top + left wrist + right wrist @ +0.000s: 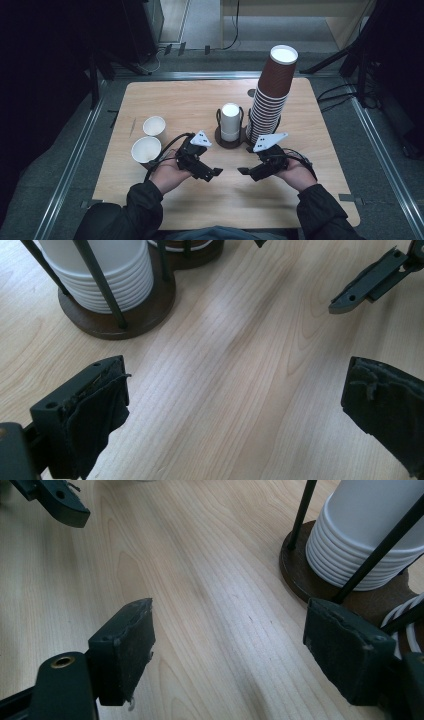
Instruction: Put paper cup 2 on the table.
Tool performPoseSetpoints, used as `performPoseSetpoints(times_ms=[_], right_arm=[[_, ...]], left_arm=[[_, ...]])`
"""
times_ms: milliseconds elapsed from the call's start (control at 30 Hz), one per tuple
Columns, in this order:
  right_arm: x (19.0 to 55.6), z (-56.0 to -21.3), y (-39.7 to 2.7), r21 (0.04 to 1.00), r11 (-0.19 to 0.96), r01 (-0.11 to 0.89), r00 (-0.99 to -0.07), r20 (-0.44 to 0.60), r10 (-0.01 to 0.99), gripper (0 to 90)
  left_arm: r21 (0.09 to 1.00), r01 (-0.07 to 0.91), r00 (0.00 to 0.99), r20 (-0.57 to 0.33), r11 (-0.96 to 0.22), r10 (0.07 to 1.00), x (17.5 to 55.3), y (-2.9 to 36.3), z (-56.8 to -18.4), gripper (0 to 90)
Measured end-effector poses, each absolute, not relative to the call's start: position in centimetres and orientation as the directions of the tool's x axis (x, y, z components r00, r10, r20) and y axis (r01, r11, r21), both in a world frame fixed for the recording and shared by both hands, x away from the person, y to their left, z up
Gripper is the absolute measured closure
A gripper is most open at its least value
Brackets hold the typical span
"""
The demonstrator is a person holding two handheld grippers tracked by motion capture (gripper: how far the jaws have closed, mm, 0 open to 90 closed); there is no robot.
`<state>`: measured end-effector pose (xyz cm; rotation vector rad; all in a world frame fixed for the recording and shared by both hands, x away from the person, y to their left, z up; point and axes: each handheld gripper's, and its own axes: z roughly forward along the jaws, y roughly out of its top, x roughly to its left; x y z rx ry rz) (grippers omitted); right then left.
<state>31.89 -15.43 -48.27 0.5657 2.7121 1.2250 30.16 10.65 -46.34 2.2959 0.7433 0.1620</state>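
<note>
While both tongs (230, 171) gape empty, the cup holder (223, 141) stands just beyond.

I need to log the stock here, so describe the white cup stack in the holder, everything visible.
The white stack is a short column of nested cups, upside down, the flat base of the top cup facing up. They look like plain paper, with the rolled rims piled in close rings at the bottom. It stands upright on the holder's round dark wooden base, fenced by thin black rods, left of the tall brown stack. Neither tool touches it.
</note>
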Motion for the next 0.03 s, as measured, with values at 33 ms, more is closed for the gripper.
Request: performPoseSetpoints(times_ms=[33], right_arm=[[31.91,-48.27,-15.44,0.744,0.604,0.286,-0.925,0.048,0.378,20.6]], left_arm=[[0.664,0.468,0.826,-0.093,-0.583,0.556,30.17,10.65,-46.39,0.0]])
